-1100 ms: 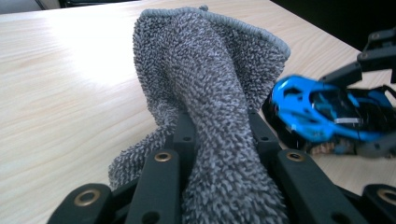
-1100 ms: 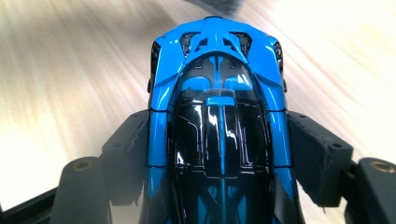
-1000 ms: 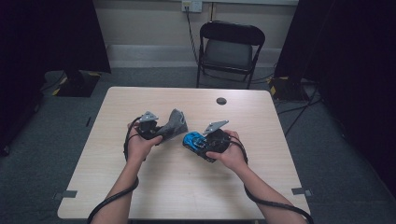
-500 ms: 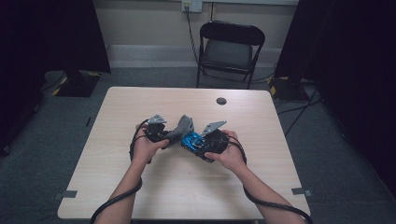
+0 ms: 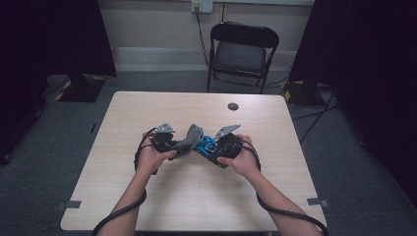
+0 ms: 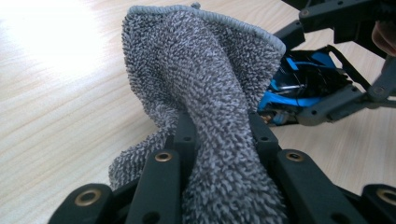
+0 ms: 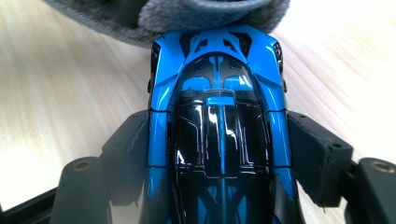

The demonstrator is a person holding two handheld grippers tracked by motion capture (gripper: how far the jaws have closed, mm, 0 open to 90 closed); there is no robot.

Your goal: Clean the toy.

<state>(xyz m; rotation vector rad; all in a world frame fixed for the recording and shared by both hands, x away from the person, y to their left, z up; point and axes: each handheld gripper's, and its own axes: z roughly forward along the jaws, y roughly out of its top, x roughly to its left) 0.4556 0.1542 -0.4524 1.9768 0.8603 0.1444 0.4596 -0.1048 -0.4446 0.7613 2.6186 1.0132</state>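
Evidently the work in hand is wiping a toy car with a cloth, and both grips are arranged for that. The right gripper [image 5: 212, 147] is clamped on the blue and black toy car [image 7: 219, 121], its jaws pressing the car's two flanks about midway along the body, so the nose sticks out free beyond the jaws, where a cloth can get at it. The left gripper [image 5: 178, 146] is clenched on a bunched grey terry cloth [image 6: 210, 88]; the jaws pinch the cloth low down, leaving a loose, padded fold standing beyond them to serve as the wiping face. In the high view the two meet just above the middle of the surface [image 5: 147, 108], cloth on the left, car on the right, the fold lying against the car's nose. Holding the car aloft rather than resting it on the wood probably keeps it from rolling away under the cloth's push. A small dark disc [image 5: 233, 106] lies well apart at the far side.
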